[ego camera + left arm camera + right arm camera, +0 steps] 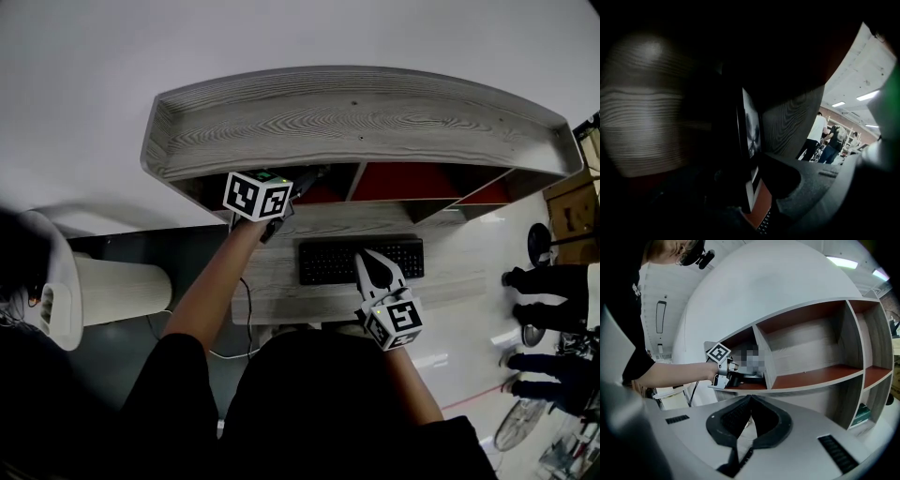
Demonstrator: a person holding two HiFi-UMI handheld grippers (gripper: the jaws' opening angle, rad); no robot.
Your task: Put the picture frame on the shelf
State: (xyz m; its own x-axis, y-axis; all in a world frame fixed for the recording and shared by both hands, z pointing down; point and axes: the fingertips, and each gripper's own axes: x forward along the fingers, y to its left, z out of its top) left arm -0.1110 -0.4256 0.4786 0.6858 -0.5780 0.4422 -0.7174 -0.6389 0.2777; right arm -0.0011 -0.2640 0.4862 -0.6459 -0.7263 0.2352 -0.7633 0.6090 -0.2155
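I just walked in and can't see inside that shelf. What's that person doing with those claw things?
A person holds a claw in each hand. The left claw reaches into the left compartment of the shelf. The picture frame stands upright there between its jaws, which look apart, not pinching it. The right claw is shut and empty, hanging over the desk near the keyboard.
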